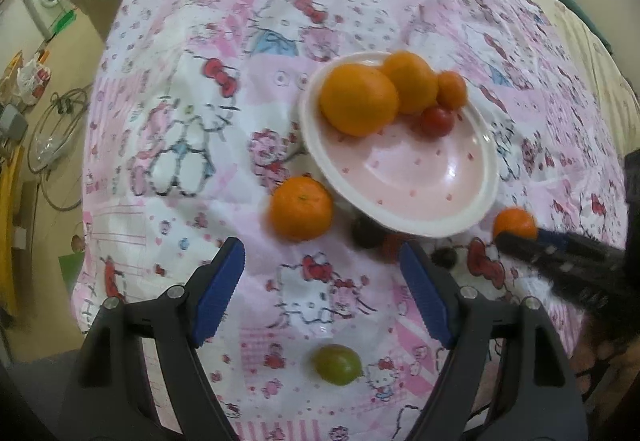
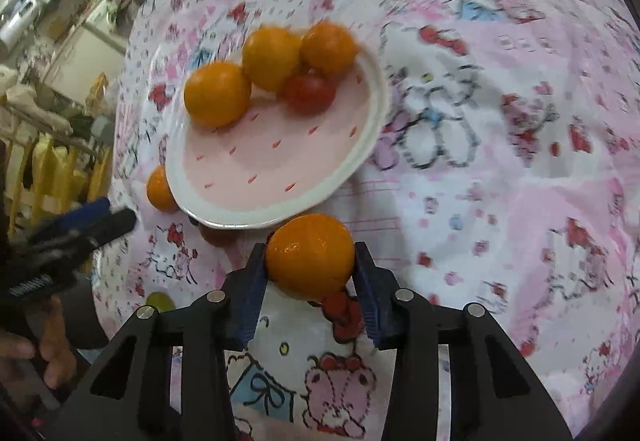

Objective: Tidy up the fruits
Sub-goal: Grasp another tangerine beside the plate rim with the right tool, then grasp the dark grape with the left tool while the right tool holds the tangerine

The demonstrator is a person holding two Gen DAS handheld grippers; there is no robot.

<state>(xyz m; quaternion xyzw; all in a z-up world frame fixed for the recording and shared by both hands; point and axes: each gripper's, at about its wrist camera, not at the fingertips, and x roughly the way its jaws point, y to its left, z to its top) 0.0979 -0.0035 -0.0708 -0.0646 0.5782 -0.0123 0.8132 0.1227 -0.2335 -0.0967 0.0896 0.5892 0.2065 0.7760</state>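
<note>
My right tongs (image 2: pixel 310 265) grip a glossy round orange (image 2: pixel 310 256), lower centre; left tongs (image 1: pixel 322 273) gape wide. Glazed pink plate (image 2: pixel 280 157): three oranges, one smooth tomato (image 2: pixel 310 93).

The worktop (image 1: pixel 344 1) was covered edge to edge with a pink-and-white cartoon cat cloth (image 1: pixel 180 145), a bit wrinkled. Sitting on the cloth was a pink plate (image 1: pixel 404 177) with a white rim, roughly in the middle. Just off its near-left rim lay a loose orange (image 1: pixel 301 208), and a smaller orange (image 1: pixel 515 223) sat near its right rim. Tucked against the plate's near rim were a couple of dark round fruits (image 1: pixel 366 231), too blurry to name, one of them (image 1: pixel 445 256) a bit further out. A green fruit (image 1: pixel 337 364) lay on its own at the near side, well apart from the plate.
</note>
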